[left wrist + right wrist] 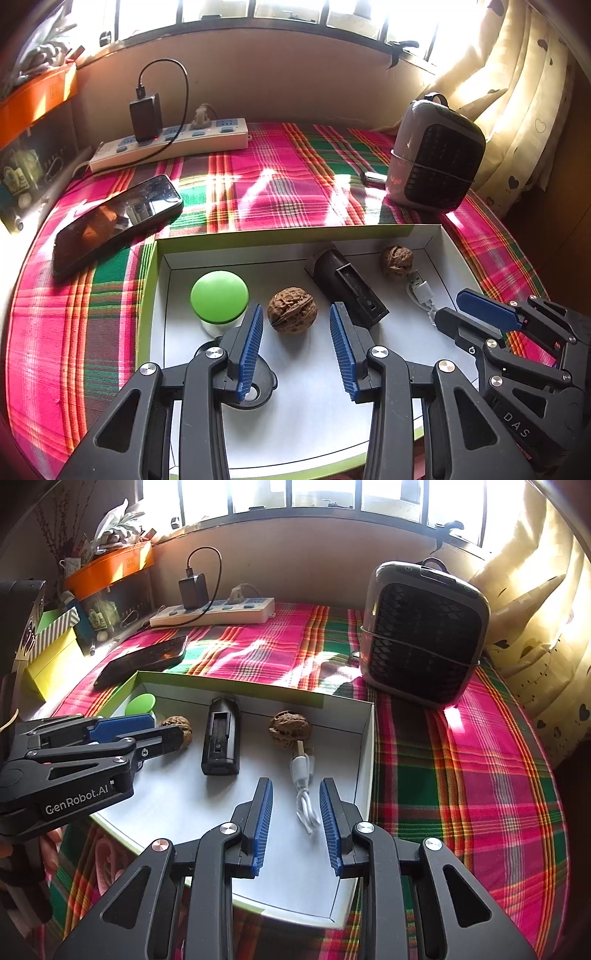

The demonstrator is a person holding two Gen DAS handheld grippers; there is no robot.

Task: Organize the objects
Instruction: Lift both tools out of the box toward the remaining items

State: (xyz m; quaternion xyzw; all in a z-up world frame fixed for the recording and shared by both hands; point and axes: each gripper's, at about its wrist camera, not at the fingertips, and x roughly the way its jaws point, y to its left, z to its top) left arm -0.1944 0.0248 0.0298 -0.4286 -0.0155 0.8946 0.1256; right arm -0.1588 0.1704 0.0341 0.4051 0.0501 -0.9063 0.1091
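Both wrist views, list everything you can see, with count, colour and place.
box: 1, white with green rim, on cloth
walnuts: 2, brown, in box
green knob: 1, box left
black case: 1, box centre
USB cable: 1, white, box right
black disc: 1, box near edge
phone: 1, black, left of box
power strip: 1, white, back left
charger: 1, black, plugged into strip
heater: 1, grey-black, back right
cloth: 1, pink-green plaid
left gripper: jaws open
right gripper: jaws open

plaid cloth, power strip, phone, small heater, curtain
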